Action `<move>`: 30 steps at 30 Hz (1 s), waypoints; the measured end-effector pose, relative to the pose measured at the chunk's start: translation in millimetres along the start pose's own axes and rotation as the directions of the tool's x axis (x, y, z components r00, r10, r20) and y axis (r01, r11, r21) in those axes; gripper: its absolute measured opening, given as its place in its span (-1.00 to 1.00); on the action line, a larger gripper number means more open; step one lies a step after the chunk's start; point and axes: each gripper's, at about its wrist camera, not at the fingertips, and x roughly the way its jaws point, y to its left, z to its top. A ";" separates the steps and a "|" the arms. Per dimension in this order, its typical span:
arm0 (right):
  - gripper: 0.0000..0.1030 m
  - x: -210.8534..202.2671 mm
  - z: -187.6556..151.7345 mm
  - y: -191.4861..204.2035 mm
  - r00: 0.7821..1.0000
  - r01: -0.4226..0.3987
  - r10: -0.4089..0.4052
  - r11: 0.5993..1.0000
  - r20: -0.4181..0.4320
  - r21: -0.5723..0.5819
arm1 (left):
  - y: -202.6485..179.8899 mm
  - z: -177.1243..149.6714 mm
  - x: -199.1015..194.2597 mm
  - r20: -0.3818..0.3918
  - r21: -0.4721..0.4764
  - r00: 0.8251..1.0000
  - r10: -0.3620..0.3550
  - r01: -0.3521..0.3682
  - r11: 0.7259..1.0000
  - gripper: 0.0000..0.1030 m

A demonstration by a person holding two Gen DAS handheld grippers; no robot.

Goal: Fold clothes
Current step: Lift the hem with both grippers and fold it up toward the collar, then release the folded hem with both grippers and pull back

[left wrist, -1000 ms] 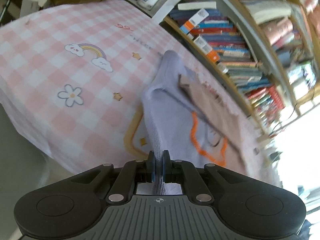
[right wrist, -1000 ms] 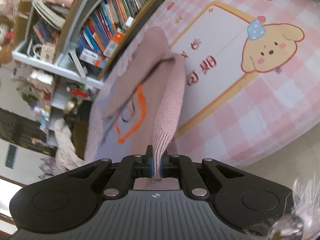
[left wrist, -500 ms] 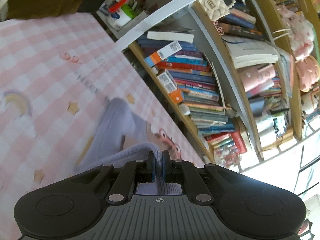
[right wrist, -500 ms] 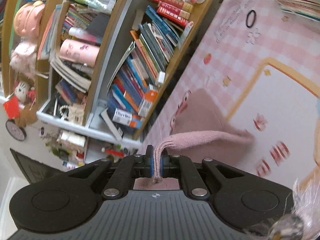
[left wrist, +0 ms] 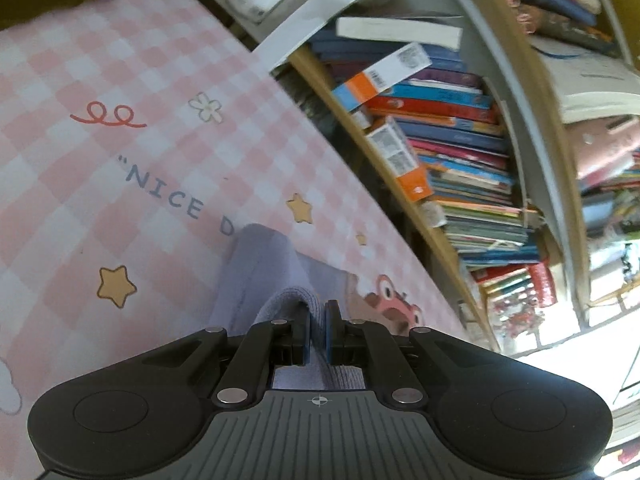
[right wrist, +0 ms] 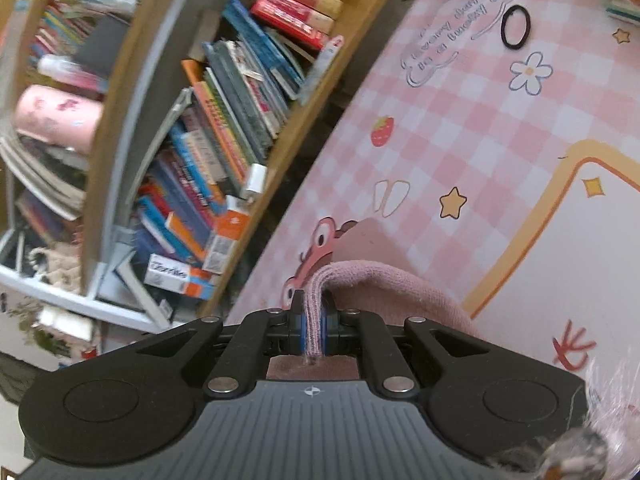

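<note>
Both grippers pinch the soft knitted garment's edge: left gripper on its lavender-looking side, right gripper on pink. The cloth trails ahead of the fingers over the pink checked bench, towards the far bookshelf.

The right gripper has its fingers clamped tight on a ribbed pink knit edge of the garment, which arches out of the grip and drapes off to the right over the pink checked cloth on the worktop. Ahead on that cloth sit a black hair tie, a printed strawberry and a cartoon creature partly covered by the knit. To the left, a crammed bookshelf runs just beside the worktop's edge.
</note>
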 end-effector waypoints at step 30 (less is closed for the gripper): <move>-0.27 61.7 -19.1 28.7 0.923 0.359 -0.363 0.698 0.126 -0.620 | -32.0 -18.2 20.8 0.048 0.535 0.967 0.250 -0.236 0.811 -0.57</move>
